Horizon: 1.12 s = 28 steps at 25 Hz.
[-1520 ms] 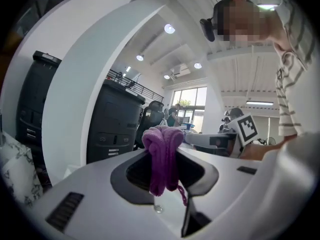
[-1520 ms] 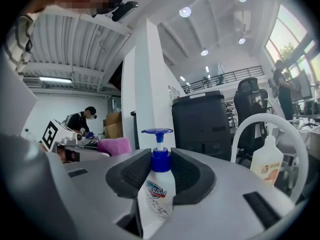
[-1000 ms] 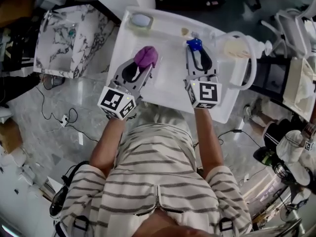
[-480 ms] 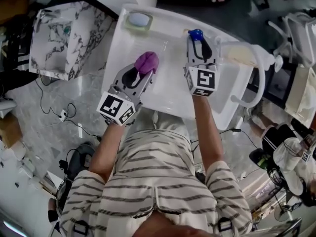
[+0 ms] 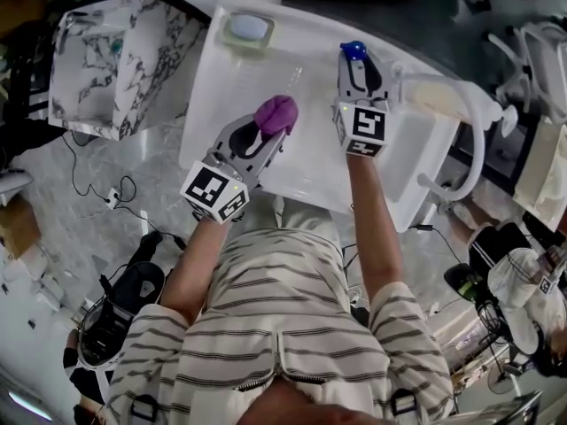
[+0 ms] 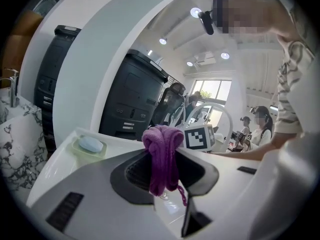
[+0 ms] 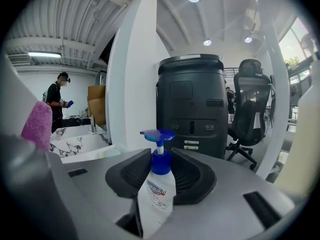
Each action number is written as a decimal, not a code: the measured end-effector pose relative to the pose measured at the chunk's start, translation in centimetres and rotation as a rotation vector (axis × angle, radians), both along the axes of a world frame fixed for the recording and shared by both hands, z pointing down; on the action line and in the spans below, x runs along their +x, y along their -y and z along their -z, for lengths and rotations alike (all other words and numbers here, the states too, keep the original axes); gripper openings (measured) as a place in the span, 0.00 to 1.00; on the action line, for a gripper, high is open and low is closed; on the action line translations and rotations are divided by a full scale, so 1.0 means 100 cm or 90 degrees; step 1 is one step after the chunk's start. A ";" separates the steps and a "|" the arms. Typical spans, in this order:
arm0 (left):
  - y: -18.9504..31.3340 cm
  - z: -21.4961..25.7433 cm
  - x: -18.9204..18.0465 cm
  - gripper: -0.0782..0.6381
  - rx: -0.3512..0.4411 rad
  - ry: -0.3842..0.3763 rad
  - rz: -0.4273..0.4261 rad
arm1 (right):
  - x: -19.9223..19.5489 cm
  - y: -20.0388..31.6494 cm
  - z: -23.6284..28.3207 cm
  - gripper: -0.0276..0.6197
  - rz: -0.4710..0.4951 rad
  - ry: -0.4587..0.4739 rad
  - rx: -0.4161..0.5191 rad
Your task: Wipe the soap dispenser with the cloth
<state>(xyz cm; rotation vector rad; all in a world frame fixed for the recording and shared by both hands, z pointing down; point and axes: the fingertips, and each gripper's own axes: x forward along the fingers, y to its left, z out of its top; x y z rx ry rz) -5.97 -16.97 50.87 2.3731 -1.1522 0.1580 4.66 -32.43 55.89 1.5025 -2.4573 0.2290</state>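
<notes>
A soap dish (image 5: 247, 30) sits at the far left corner of the white bench (image 5: 314, 162), close to its edge. The left gripper (image 5: 271, 129) reaches in over the near edge, its jaws clamped on a bunched purple cloth (image 5: 276, 112). Bare bench lies open between the two tools. To the right, the right gripper (image 5: 356, 71) has its jaws closed on the soap dispenser (image 5: 353, 51), which is upright with its blue pump on top, well apart from the cloth.
</notes>
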 end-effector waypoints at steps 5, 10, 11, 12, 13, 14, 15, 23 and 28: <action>-0.002 -0.003 0.002 0.27 -0.003 -0.009 -0.003 | 0.001 0.000 -0.004 0.26 0.002 0.015 -0.002; -0.003 -0.004 0.002 0.28 -0.009 -0.013 0.004 | 0.003 -0.001 -0.007 0.39 -0.005 0.055 -0.033; -0.004 -0.004 0.001 0.28 -0.009 -0.013 0.005 | 0.002 -0.002 -0.005 0.39 -0.006 0.055 -0.032; -0.004 -0.004 0.000 0.28 -0.008 -0.013 0.006 | 0.002 -0.003 -0.003 0.39 -0.006 0.054 -0.029; -0.004 -0.003 0.000 0.28 -0.007 -0.013 0.007 | 0.002 -0.004 -0.001 0.40 -0.006 0.053 -0.027; -0.005 -0.001 0.000 0.28 -0.005 -0.013 0.008 | 0.002 -0.005 0.001 0.40 -0.009 0.053 -0.025; -0.006 0.001 0.000 0.28 -0.003 -0.013 0.007 | 0.002 -0.006 0.003 0.40 -0.012 0.055 -0.024; -0.018 0.014 -0.003 0.28 0.013 -0.019 0.007 | 0.011 -0.030 0.021 0.35 -0.035 0.075 -0.021; -0.034 0.027 -0.002 0.28 0.028 -0.004 -0.001 | 0.014 -0.054 0.041 0.30 -0.047 0.099 -0.021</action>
